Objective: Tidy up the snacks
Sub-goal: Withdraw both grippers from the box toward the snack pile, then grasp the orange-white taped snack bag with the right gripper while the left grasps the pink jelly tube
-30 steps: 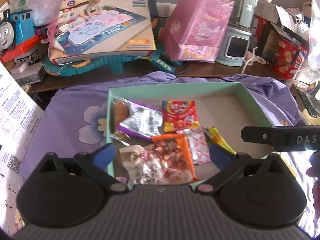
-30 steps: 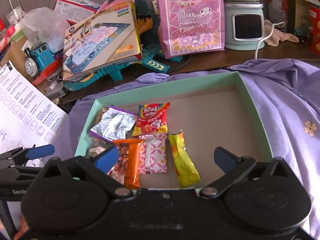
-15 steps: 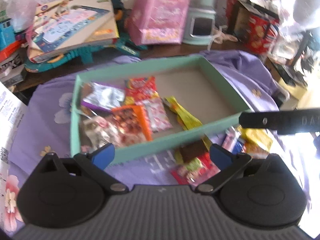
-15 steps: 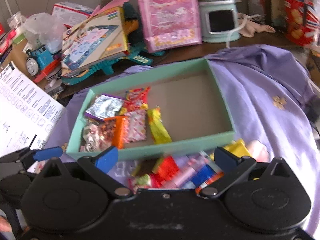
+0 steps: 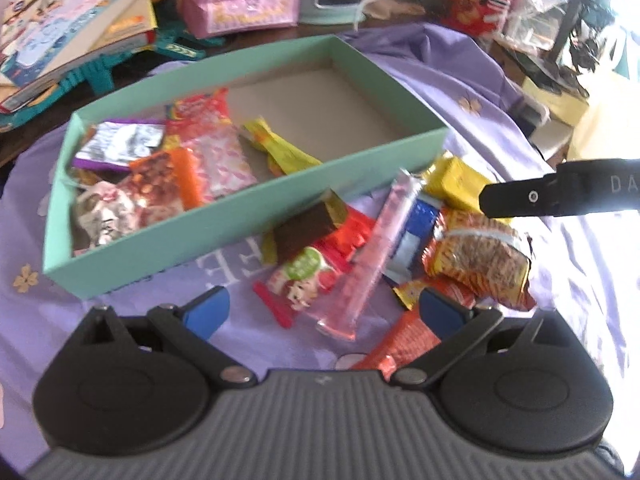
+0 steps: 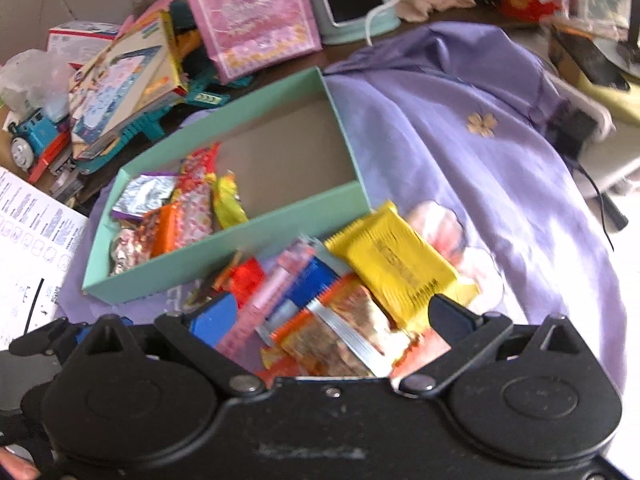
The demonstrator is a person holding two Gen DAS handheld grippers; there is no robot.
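Two black hand-held claws with blue fingertip pads.
The left claw has a grey ribbed body; the right claw is scuffed black, silver pivot screws at 6 o'clock.

The orange snack pack at the bottom middle is partly hidden behind the left tongs. The words on the pink gift bag at the top are too blurry to read. The right tongs are cut off by the right edge.
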